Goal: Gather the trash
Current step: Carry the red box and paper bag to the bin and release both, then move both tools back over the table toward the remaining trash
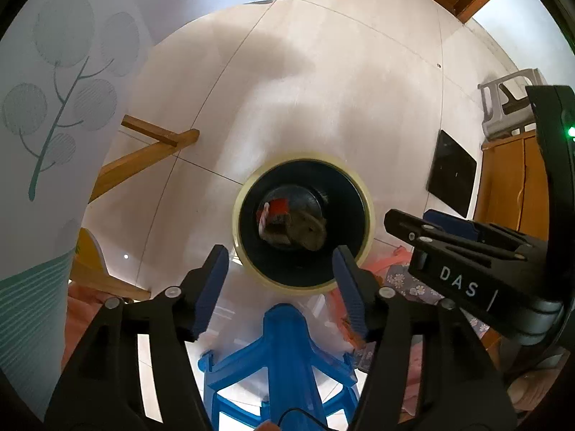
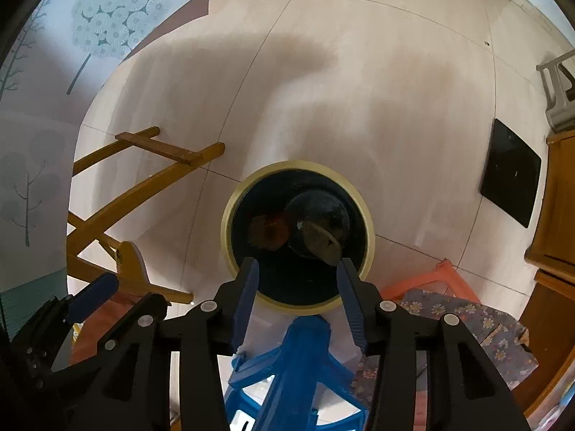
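Black gripper arms with blue pads fill the lower edge of both wrist views, and both tools point down over a round bin. On the left gripper [image 1: 280, 265] the fingers [image 1: 212, 287] stand apart with nothing between them; no pad presses on any item. On the right gripper [image 2: 296, 280] the jaws are likewise parted and empty, the blue pads [image 2: 246, 298] framing the near rim of the bin. Seen from the left wrist, the right gripper's black body, lettered "DAS", crosses the right side of the frame, so the two tools are close side by side. Beneath both stands the bin [image 1: 363, 194], a dark-walled round container with a pale yellow rim, set on a light tiled floor [image 1: 323, 89]. Trash [image 1: 287, 222] lies at the bottom of the bin: a red piece beside a crumpled brown-grey piece, the red one to the left in both views; in the right wrist view the trash [image 2: 320, 237] is dim and its items cannot be told apart with certainty. A blue plastic stool [image 1: 284, 344] stands directly below the grippers, just beside the bin. Wooden frame pieces [image 2: 143, 176] lie on the floor to the left, a black square mat [image 2: 510, 172] well apart to the right, and a flower-patterned cloth [image 2: 467, 316] near the lower right
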